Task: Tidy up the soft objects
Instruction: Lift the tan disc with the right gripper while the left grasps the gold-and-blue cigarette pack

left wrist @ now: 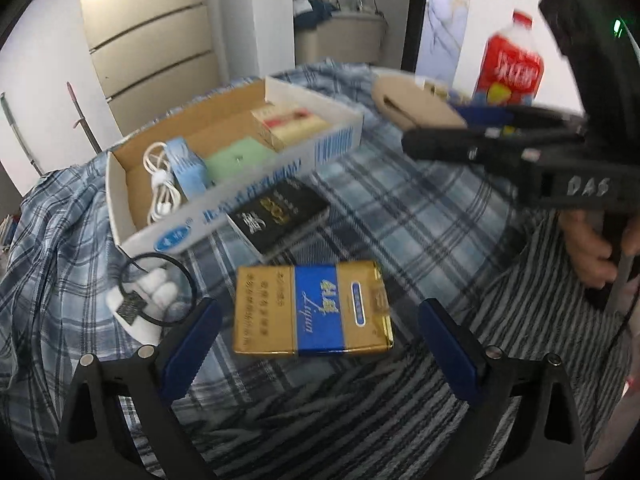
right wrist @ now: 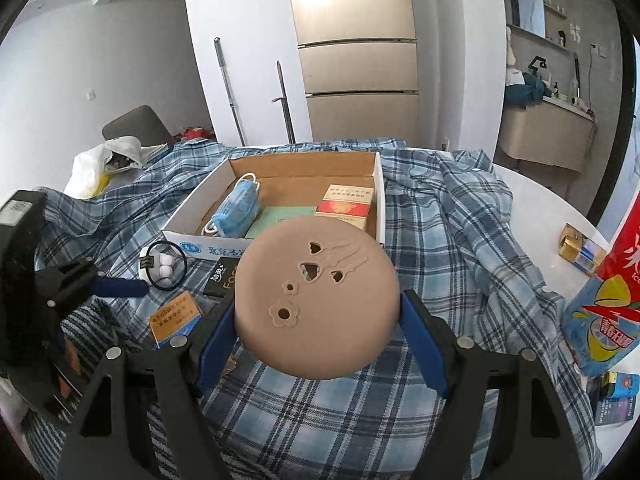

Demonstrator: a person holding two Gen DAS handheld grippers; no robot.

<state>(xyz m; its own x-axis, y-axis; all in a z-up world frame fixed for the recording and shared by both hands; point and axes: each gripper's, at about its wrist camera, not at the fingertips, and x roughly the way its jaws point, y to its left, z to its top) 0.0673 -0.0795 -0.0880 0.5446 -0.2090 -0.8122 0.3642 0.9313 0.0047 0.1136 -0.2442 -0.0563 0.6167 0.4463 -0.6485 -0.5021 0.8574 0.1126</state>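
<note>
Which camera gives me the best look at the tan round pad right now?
The right wrist view: the tan round pad fills the centre, face-on, cutouts clear, clamped in the right gripper. The left wrist view shows it only edge-on, blurred, at top right.

- Round tan pad point(right wrist: 316, 300): matt, smooth, rubbery look.
- Blue-checked cloth point(right wrist: 432, 232): woven, creased.
- Gold-and-blue cigarette pack point(left wrist: 310, 308): glossy foil wrap.
- Open cardboard box point(right wrist: 378, 184): raw brown inside, printed white outside.
</note>
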